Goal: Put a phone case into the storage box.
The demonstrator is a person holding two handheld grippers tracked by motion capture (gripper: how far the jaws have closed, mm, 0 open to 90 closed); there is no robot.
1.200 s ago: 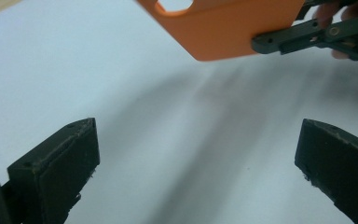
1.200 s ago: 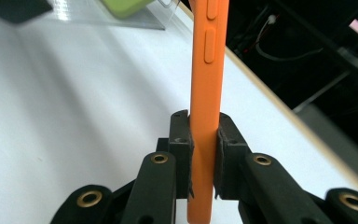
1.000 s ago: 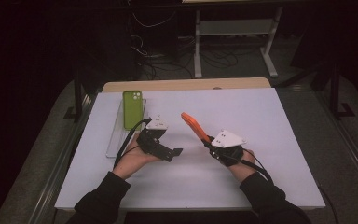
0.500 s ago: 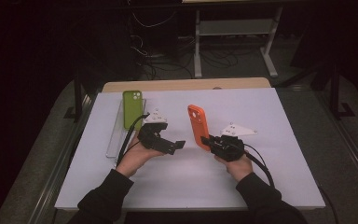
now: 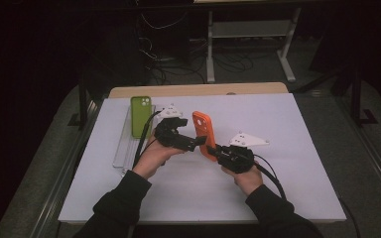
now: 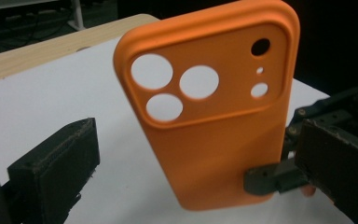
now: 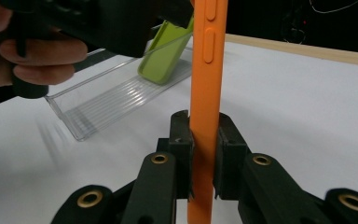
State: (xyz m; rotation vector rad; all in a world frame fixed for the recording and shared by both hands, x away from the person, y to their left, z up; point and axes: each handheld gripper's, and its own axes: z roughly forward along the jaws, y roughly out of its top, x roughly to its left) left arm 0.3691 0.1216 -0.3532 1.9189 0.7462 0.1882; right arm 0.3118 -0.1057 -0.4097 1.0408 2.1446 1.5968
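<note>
An orange phone case (image 5: 203, 135) stands upright above the white table, camera cut-outs at its top. My right gripper (image 5: 217, 150) is shut on its lower edge; in the right gripper view the pads (image 7: 179, 140) press both faces of the case (image 7: 204, 70). My left gripper (image 5: 198, 143) is just left of the case, open. In the left gripper view its wide-apart jaws flank the case (image 6: 214, 116), neither touching it. A green phone case (image 5: 140, 115) leans in a clear tray (image 5: 124, 148) at the left.
The white table top (image 5: 287, 148) lies over a wooden table whose far edge (image 5: 198, 90) shows beyond it. The clear tray (image 7: 98, 107) with the green case (image 7: 165, 51) lies close behind the left hand. Cables and a metal rack (image 5: 248, 29) stand on the dark floor behind.
The right gripper has turned the orange case from lying slanted to standing upright. The left gripper has moved right and up, close to the case.
</note>
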